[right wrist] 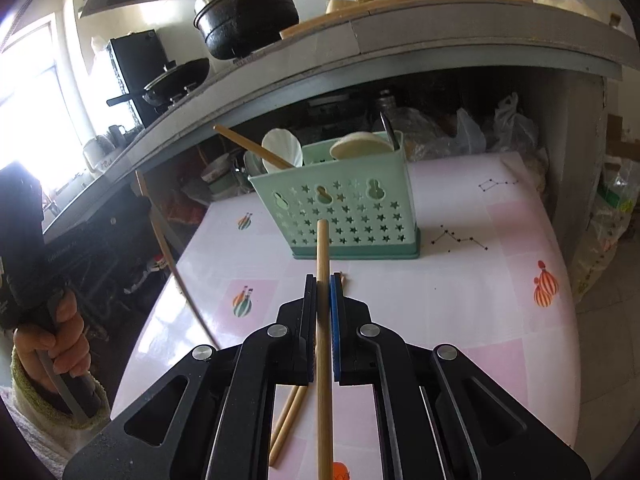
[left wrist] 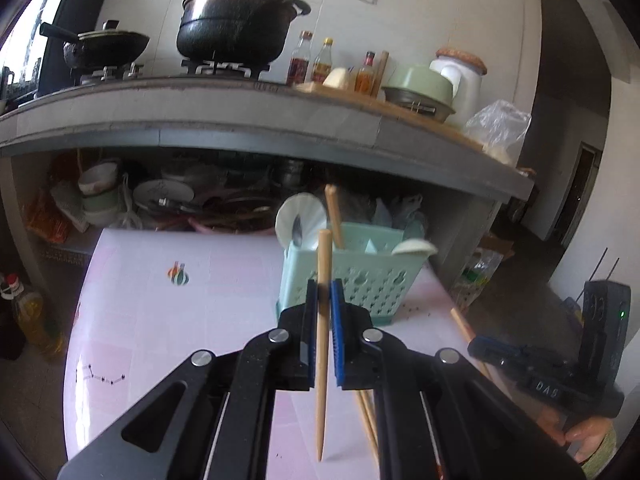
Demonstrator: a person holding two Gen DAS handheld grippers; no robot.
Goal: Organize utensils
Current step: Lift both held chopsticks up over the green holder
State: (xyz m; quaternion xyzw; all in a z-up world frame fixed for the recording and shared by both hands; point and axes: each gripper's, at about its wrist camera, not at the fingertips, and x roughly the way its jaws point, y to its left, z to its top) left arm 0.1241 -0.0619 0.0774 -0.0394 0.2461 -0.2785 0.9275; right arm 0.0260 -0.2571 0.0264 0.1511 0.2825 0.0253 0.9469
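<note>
A pale green utensil holder [left wrist: 352, 276] with star cut-outs stands at the far side of a pink patterned table [left wrist: 160, 300], below a grey kitchen counter [left wrist: 240, 120] carrying a large black pot [left wrist: 236, 28]. Inside the holder, one wooden chopstick [left wrist: 334, 216] leans up out of the left compartment beside a white ladle [left wrist: 298, 218] and a metal spoon [left wrist: 297, 232]; a second white spoon [left wrist: 414, 247] rests over the rim to the right. The left gripper [left wrist: 322, 292] is clenched on a chopstick [left wrist: 322, 340], held near upright above the table just in front of the holder. The right gripper [right wrist: 323, 288] likewise grips its own chopstick [right wrist: 324, 320], pointing toward the holder. Two more chopsticks [right wrist: 286, 420] lie flat on the near part of the table, beneath the grippers
</note>
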